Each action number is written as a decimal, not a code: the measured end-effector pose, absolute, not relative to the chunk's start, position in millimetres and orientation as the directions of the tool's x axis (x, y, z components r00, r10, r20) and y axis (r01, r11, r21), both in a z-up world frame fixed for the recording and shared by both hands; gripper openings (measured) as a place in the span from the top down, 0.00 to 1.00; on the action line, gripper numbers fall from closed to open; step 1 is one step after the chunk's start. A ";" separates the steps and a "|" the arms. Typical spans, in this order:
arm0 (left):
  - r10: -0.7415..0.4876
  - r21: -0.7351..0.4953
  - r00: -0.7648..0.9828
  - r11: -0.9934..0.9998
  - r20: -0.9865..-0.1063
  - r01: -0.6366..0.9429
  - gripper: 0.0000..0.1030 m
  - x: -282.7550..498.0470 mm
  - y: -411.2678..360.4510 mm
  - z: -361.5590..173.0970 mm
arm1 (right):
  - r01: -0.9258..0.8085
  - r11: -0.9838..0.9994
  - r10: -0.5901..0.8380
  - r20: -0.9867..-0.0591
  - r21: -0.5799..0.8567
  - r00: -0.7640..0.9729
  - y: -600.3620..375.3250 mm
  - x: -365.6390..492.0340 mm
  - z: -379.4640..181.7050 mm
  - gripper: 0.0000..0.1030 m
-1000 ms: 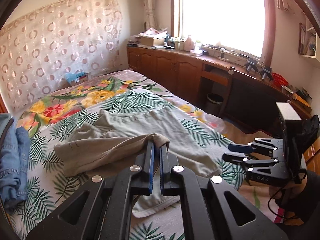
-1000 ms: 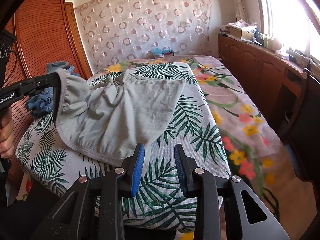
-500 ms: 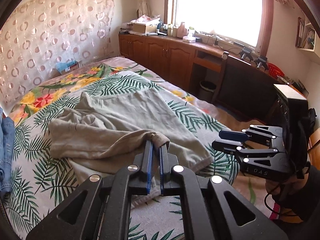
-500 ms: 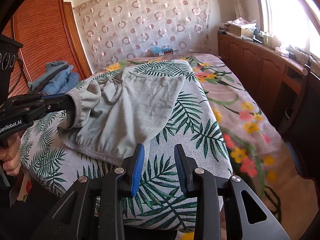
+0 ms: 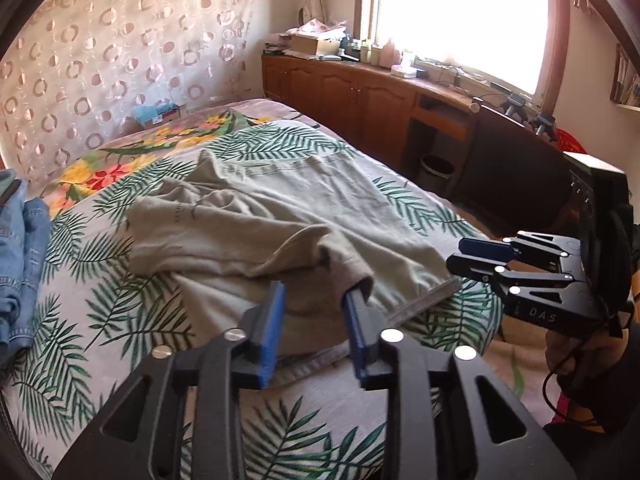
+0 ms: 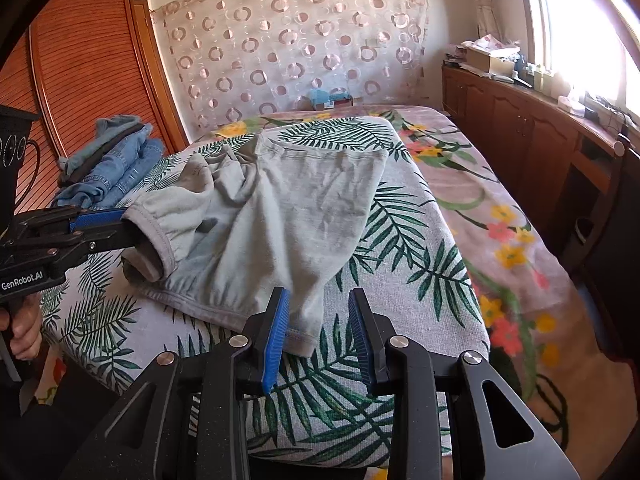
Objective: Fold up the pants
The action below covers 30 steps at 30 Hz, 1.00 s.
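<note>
The grey pants [image 5: 280, 216] lie on the leaf-print bed cover [image 5: 120, 320], with one part folded over the rest. My left gripper [image 5: 314, 320] is open; the folded waistband edge still drapes against its right finger [image 5: 356, 320]. In the right wrist view the pants [image 6: 288, 216] spread across the bed and the left gripper [image 6: 120, 228] sits at their left edge, in the waistband opening. My right gripper [image 6: 318, 332] is open and empty, just above the pants' near corner at the bed's front edge. It also shows in the left wrist view [image 5: 480, 258].
Folded blue jeans [image 6: 108, 168] are stacked at the bed's left side, by the wooden wardrobe [image 6: 80, 80]. Wooden cabinets [image 6: 520, 132] with clutter run under the window on the right. A dark bin [image 5: 436, 166] stands on the floor beside the bed.
My left gripper carried the waistband edge down onto the pants, then opened and let it go. The right gripper stayed open and still.
</note>
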<state>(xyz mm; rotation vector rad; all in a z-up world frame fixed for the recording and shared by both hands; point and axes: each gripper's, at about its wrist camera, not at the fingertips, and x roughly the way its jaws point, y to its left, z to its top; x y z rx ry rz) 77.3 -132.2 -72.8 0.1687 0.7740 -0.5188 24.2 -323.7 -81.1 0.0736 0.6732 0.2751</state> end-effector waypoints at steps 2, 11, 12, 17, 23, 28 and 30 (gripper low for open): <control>-0.385 -0.050 0.598 0.866 -0.703 0.498 0.54 77.2 -126.1 -73.8 | -0.235 0.960 0.278 -0.605 0.152 0.746 -320.8 24.1 -80.8 0.69; -0.353 -0.065 0.604 0.893 -0.714 0.446 0.23 81.0 -104.4 -88.3 | -0.259 0.956 0.290 -0.606 0.140 0.741 -312.7 30.7 -81.4 0.69; -0.346 -0.060 0.607 0.896 -0.716 0.440 0.23 81.2 -102.4 -90.0 | -0.263 0.955 0.291 -0.607 0.137 0.740 -311.6 31.8 -82.1 0.69; -0.322 -0.053 0.608 0.907 -0.726 0.417 0.23 81.9 -91.4 -98.8 | -0.297 0.946 0.314 -0.611 0.132 0.727 -303.5 38.8 -84.7 0.69; -0.303 -0.054 0.601 0.917 -0.740 0.396 0.23 82.7 -82.5 -106.6 | -0.331 0.937 0.323 -0.625 0.107 0.711 -287.3 53.1 -88.5 0.69; -0.303 -0.055 0.593 0.915 -0.746 0.399 0.23 82.6 -82.9 -110.2 | -0.339 0.936 0.319 -0.628 0.092 0.710 -280.8 62.8 -89.3 0.69; -0.303 -0.054 0.594 0.915 -0.745 0.399 0.23 80.8 -83.4 -111.1 | -0.343 0.935 0.323 -0.625 0.093 0.711 -280.2 64.3 -88.4 0.76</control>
